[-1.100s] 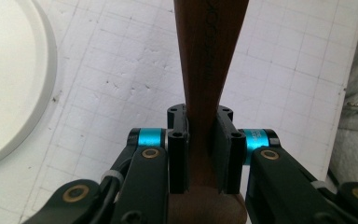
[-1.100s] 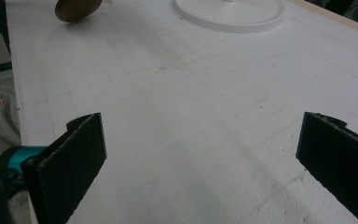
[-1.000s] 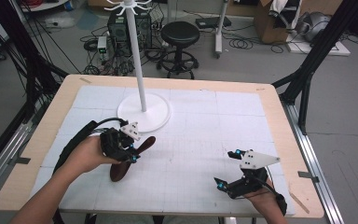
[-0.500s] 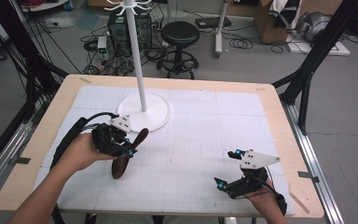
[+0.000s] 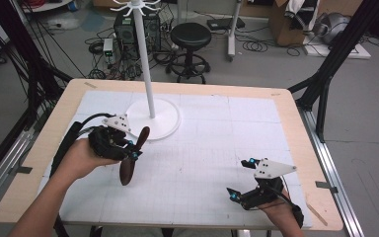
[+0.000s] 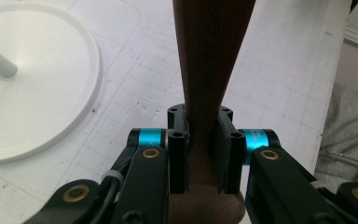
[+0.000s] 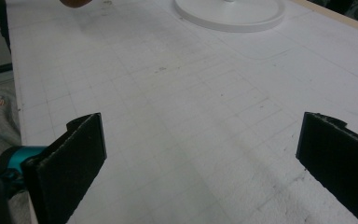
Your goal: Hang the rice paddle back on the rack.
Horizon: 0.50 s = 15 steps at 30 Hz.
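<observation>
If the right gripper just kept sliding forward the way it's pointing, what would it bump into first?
Probably the white round base of the stand. The right gripper has its jaws wide open over bare white table mat, and nothing lies between; the base sits slightly right of centre, so it might just graze it.

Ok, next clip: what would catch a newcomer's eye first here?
Probably the dark brown wooden utensil, clamped near one end in the left claw and held above the left part of the white mat. Next, the tall white hook stand, whose round base sits at the mat's far middle. The right claw rests open near the front right corner, holding nothing.
</observation>
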### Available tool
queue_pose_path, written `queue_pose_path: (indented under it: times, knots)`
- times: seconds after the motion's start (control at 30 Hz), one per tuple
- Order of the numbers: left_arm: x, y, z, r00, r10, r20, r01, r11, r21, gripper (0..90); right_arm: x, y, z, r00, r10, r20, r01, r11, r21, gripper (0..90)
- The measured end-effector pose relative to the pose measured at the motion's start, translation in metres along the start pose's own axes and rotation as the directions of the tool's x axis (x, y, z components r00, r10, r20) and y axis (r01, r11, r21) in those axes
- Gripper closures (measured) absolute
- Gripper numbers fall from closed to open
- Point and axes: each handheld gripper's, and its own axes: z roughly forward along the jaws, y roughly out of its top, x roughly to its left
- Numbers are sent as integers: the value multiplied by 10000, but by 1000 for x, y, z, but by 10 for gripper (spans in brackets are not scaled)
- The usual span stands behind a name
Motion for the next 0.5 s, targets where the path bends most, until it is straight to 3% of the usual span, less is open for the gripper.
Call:
queue_pose_path:
  times: [0.5]
  knots:
    - [9,-4,-17,9974,-612,-372,576,9940,-928,776,0,0,0,10000,41,-19,-41,10000,9,3]
